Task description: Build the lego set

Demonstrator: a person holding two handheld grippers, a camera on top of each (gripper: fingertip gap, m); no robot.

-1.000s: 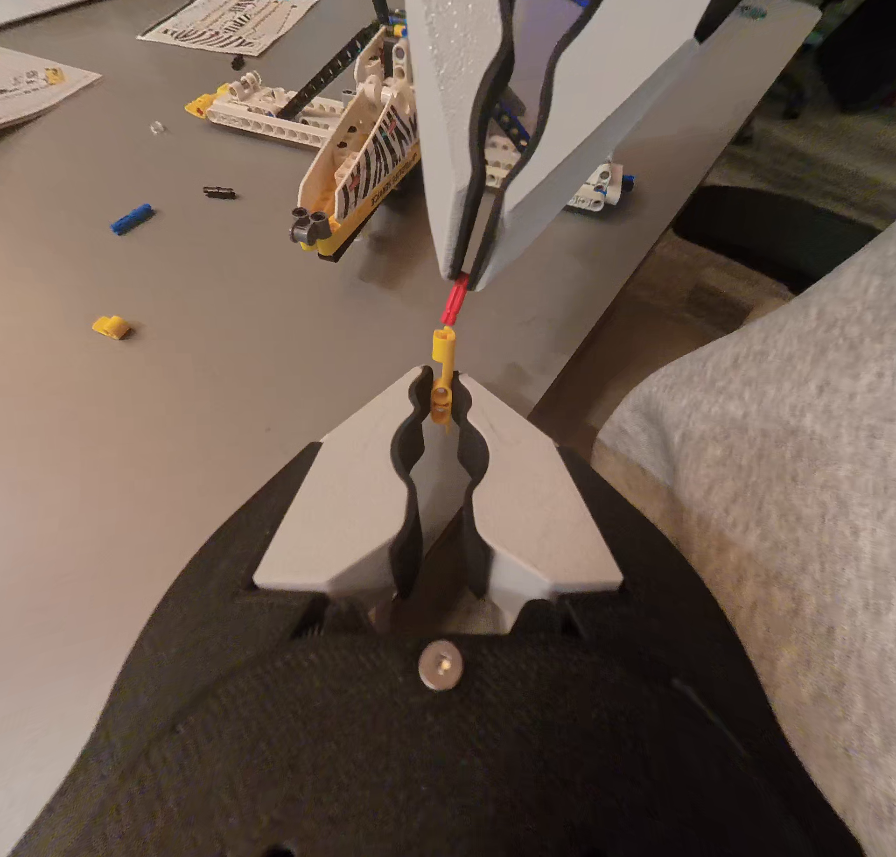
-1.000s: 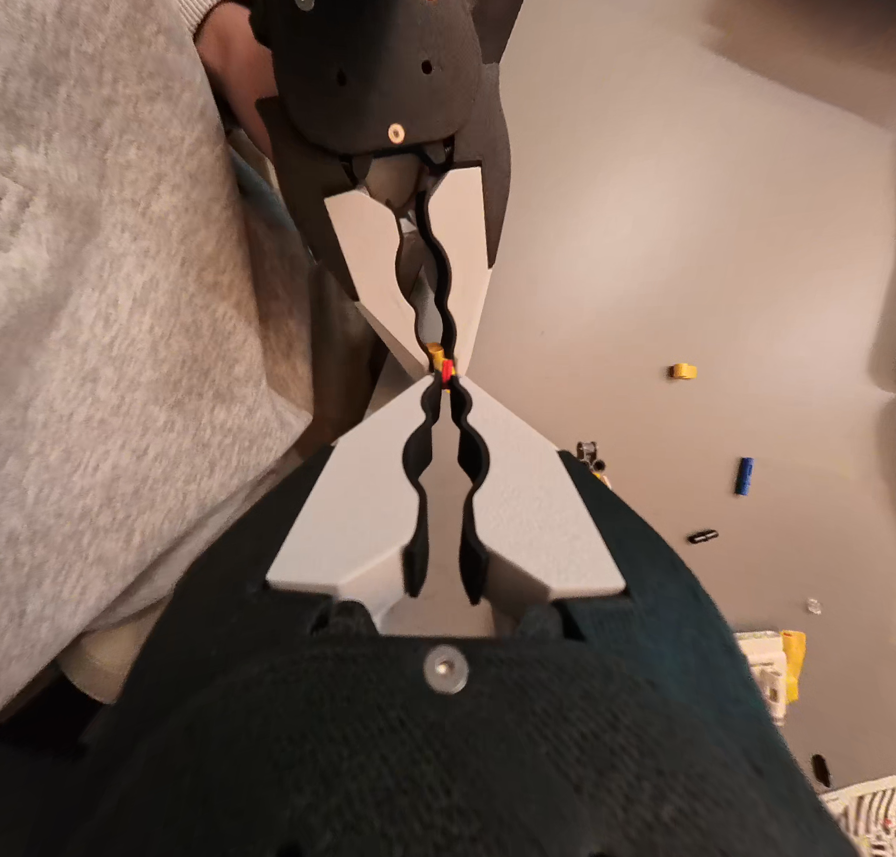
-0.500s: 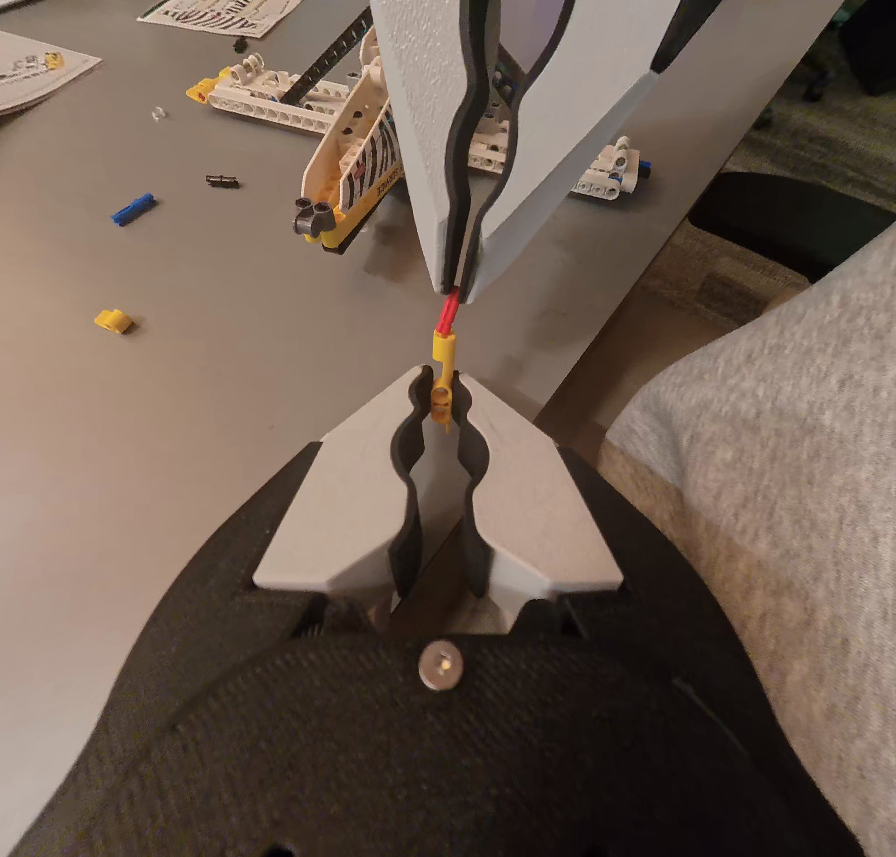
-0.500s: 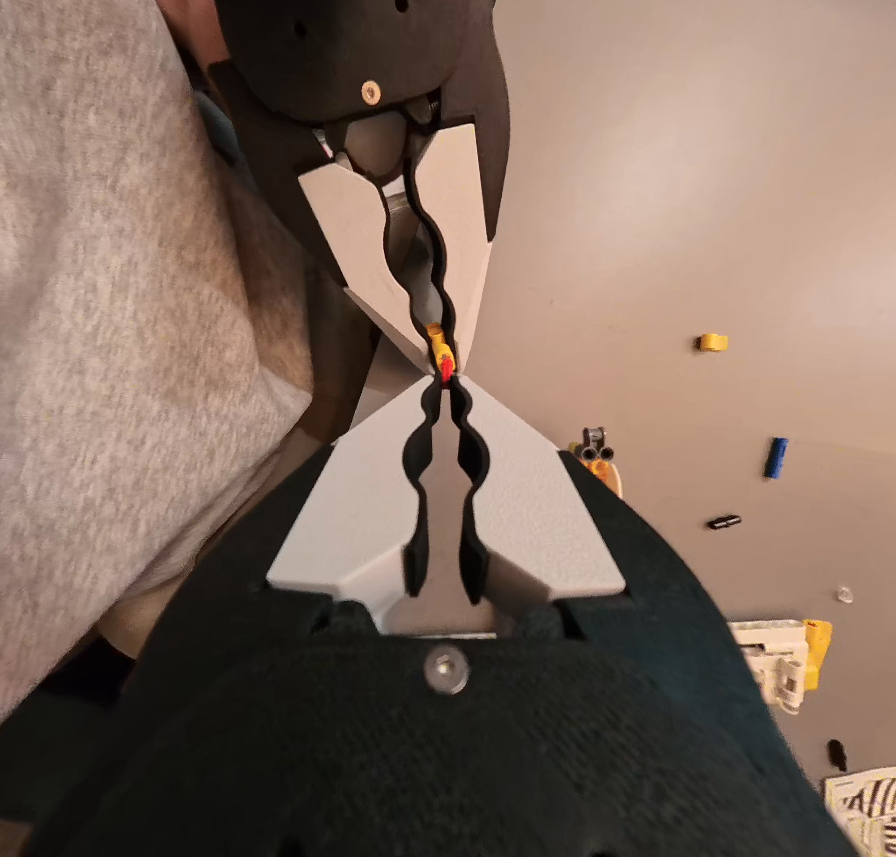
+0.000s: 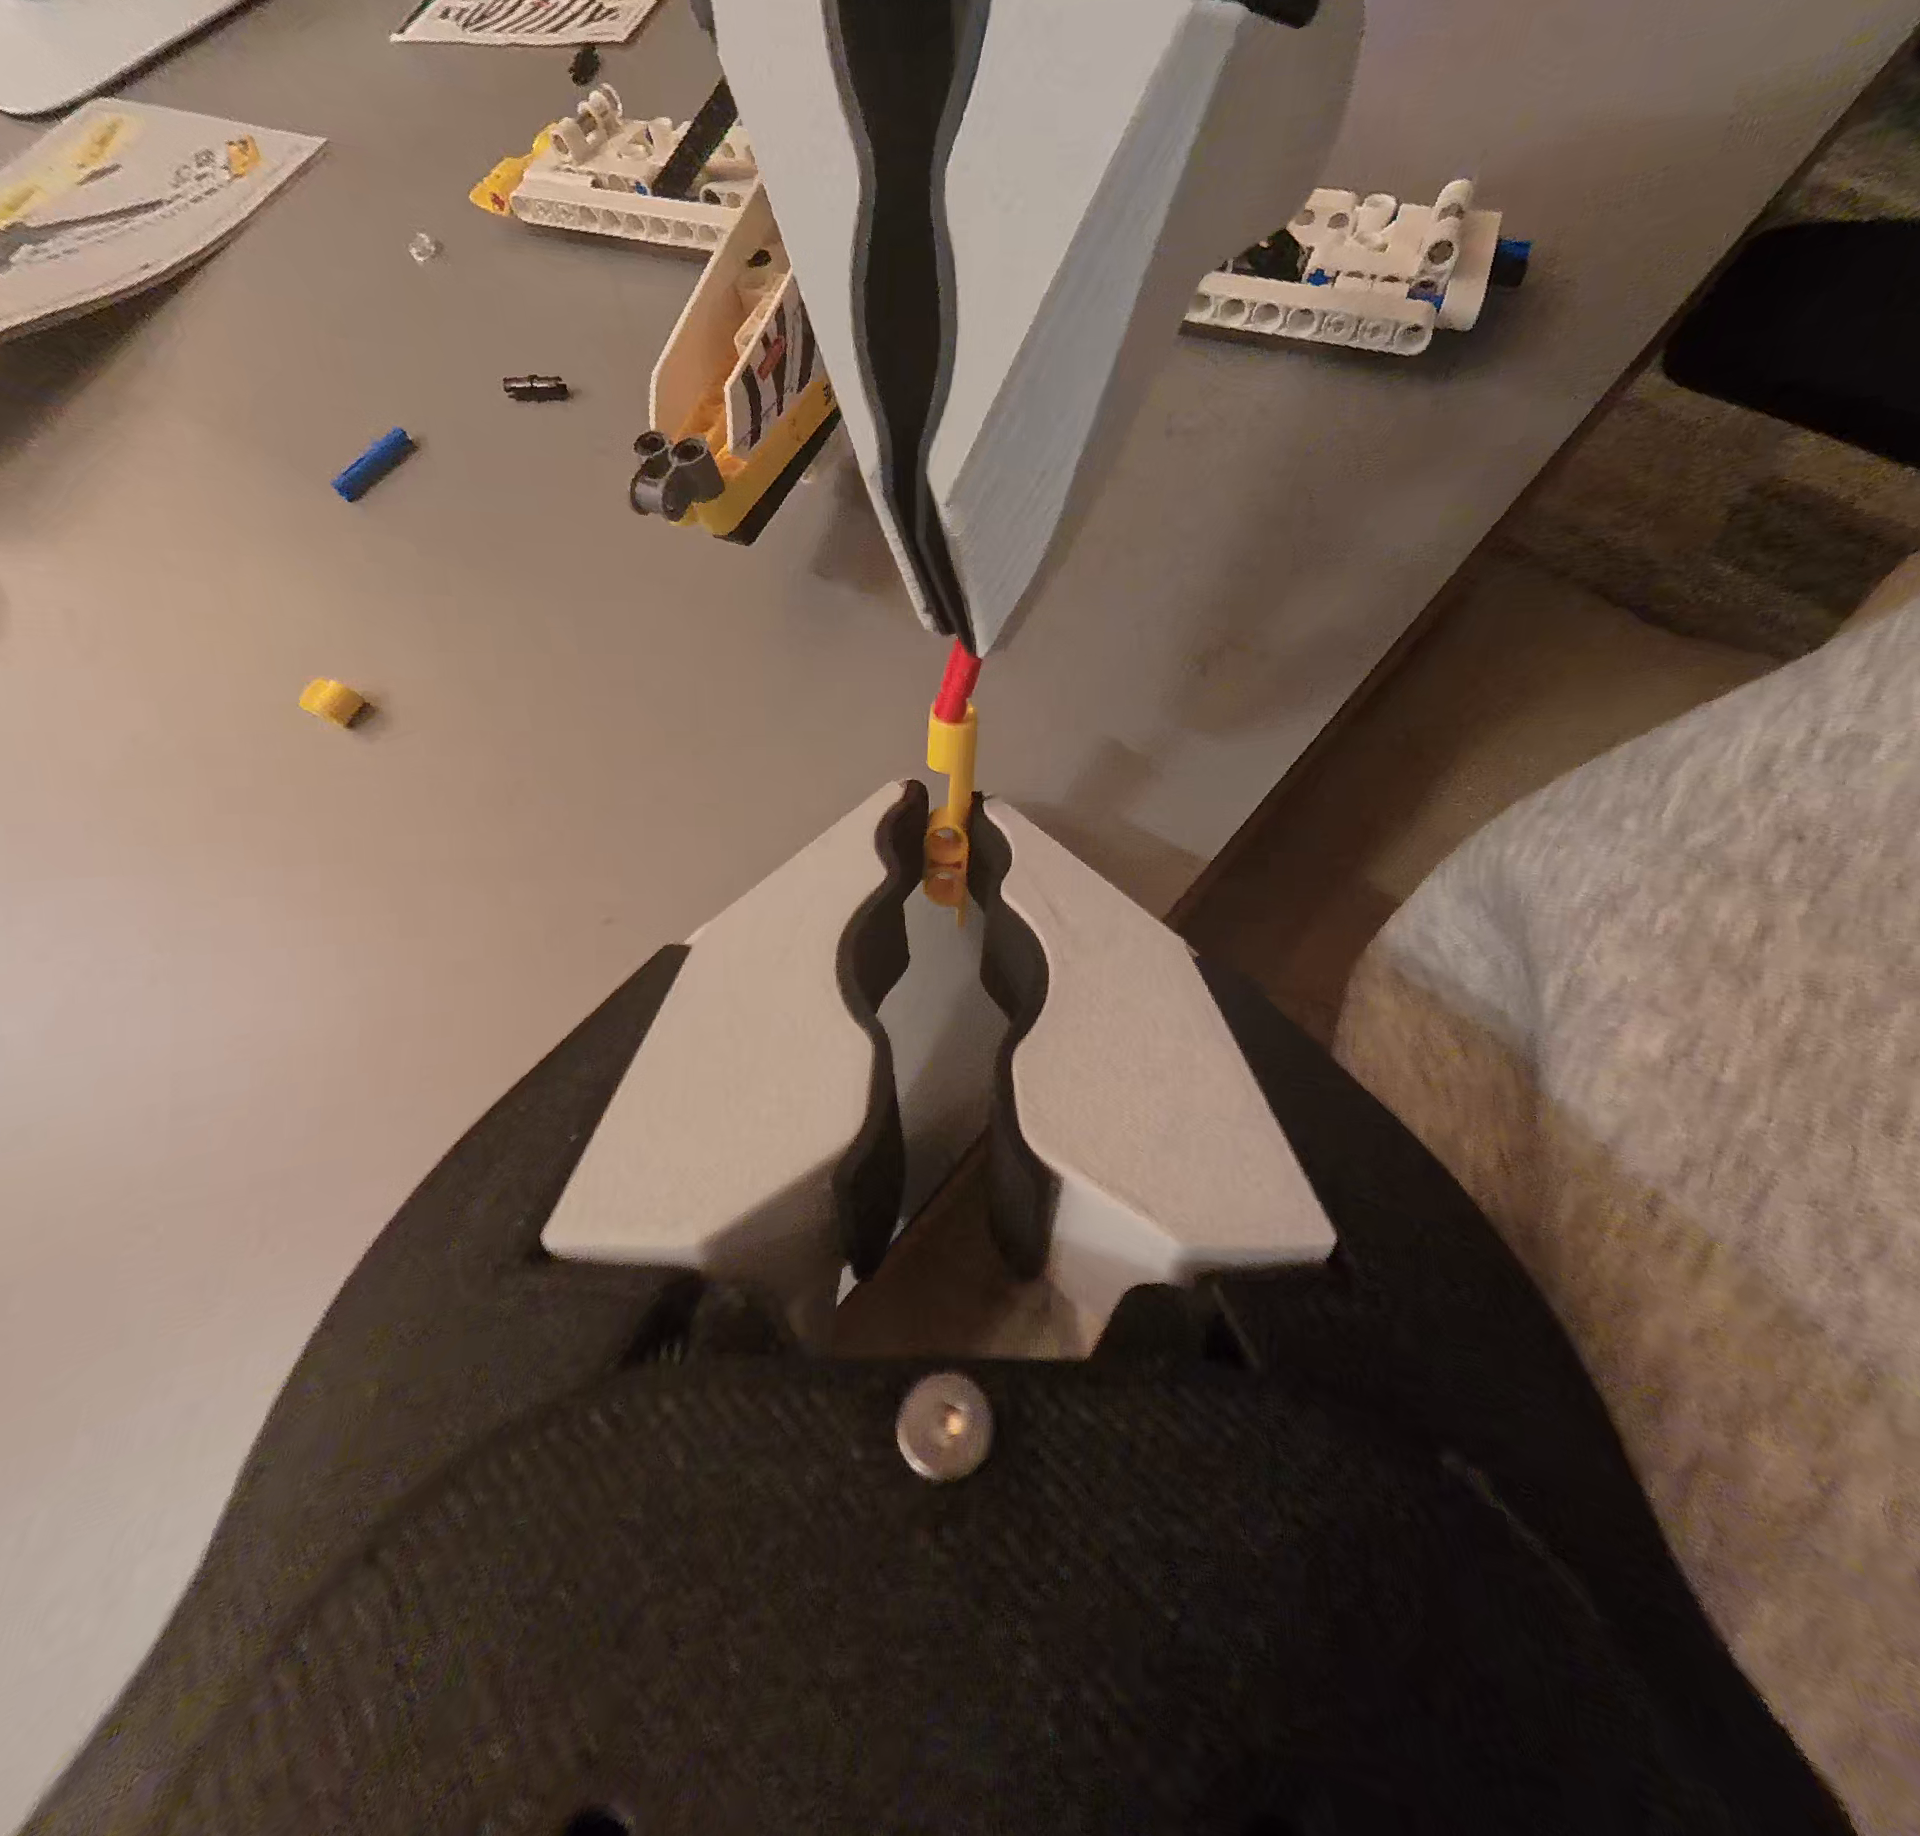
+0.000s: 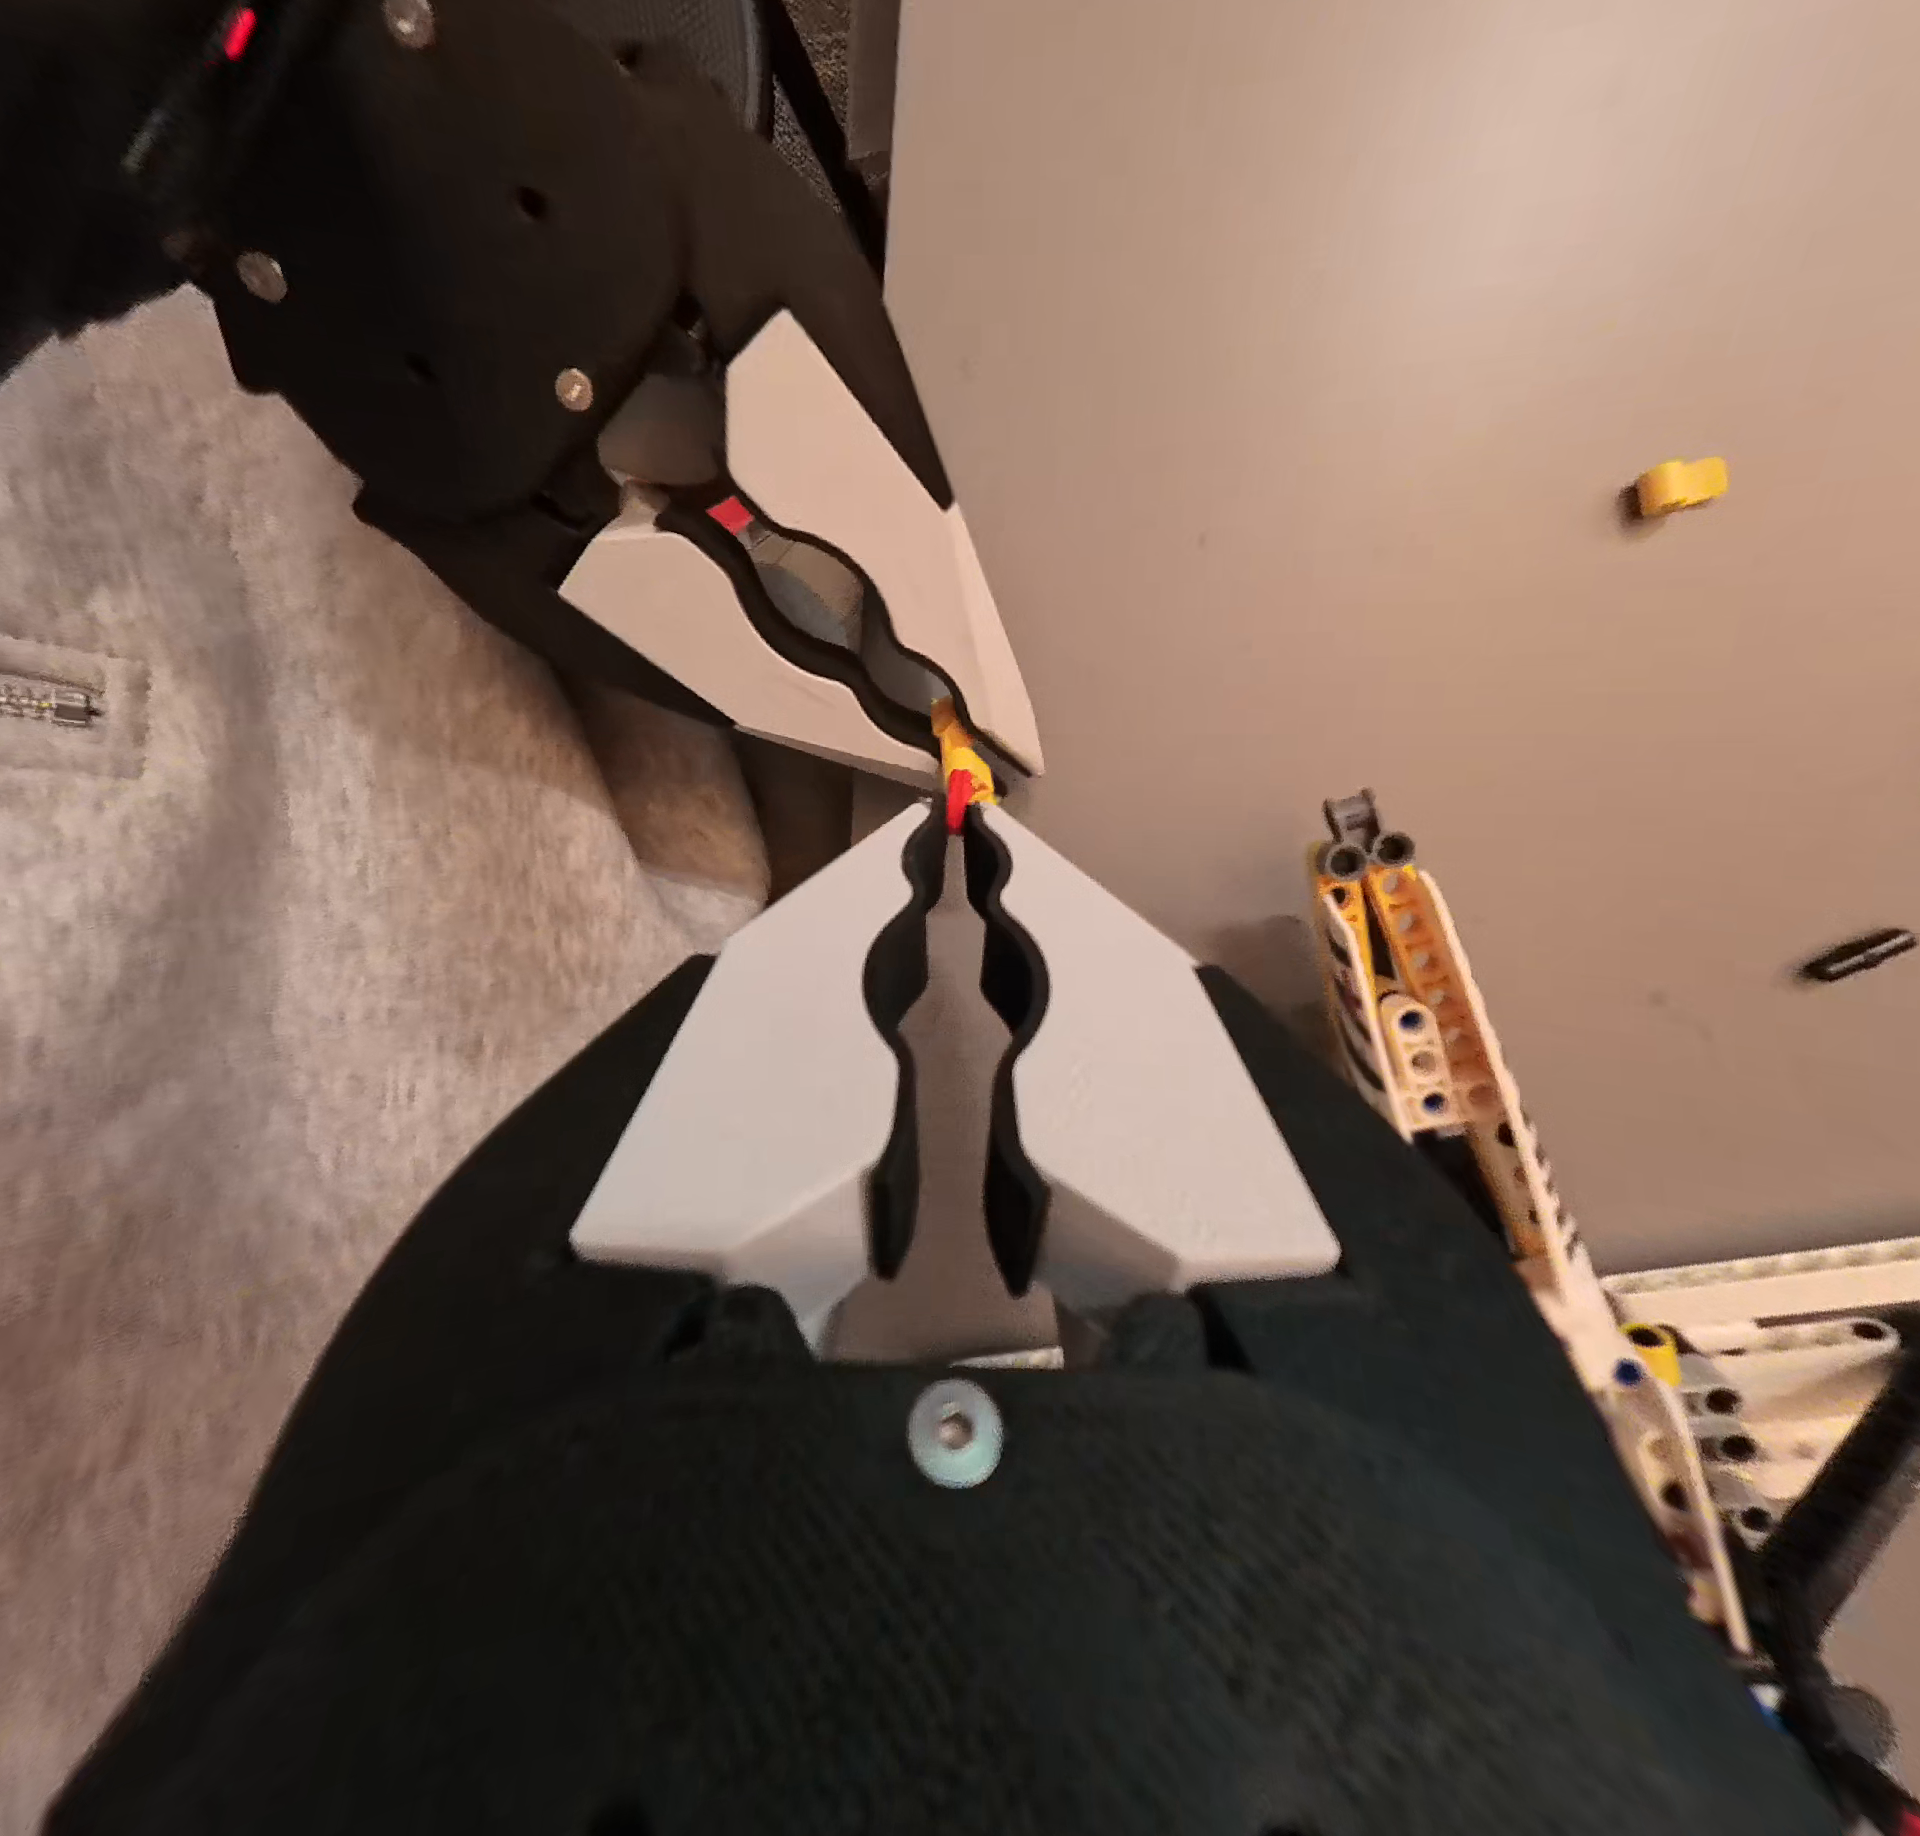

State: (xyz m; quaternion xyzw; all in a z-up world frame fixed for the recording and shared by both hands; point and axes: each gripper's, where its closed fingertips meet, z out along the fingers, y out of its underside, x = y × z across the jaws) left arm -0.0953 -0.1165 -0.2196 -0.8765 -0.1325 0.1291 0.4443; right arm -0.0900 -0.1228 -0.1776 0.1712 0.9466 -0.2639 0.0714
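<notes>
My left gripper (image 5: 948, 818) is shut on a small yellow connector piece (image 5: 951, 778) and holds it in the air above the near edge of the grey table. My right gripper (image 5: 961, 633) comes down from above, shut on a red axle pin (image 5: 958, 680) whose end sits in the top of the yellow connector. In the right wrist view my right gripper (image 6: 954, 818) holds the red pin (image 6: 958, 810) against the yellow connector (image 6: 951, 747) in the left gripper (image 6: 971, 747). The partly built white, yellow and zebra-striped model (image 5: 743, 373) lies on the table behind.
Loose pieces lie on the table (image 5: 312, 903): a yellow piece (image 5: 332, 700), a blue pin (image 5: 371, 464), a black pin (image 5: 535, 388), a clear stud (image 5: 423, 247). A white beam assembly (image 5: 1361, 274) lies at the back right. Instruction sheets (image 5: 135, 197) lie at the left. A grey sleeve (image 5: 1662, 1111) is at the right.
The right gripper has turned and swung over the model, still joined tip to tip with the left. The red pin looks pushed a little further into the yellow connector.
</notes>
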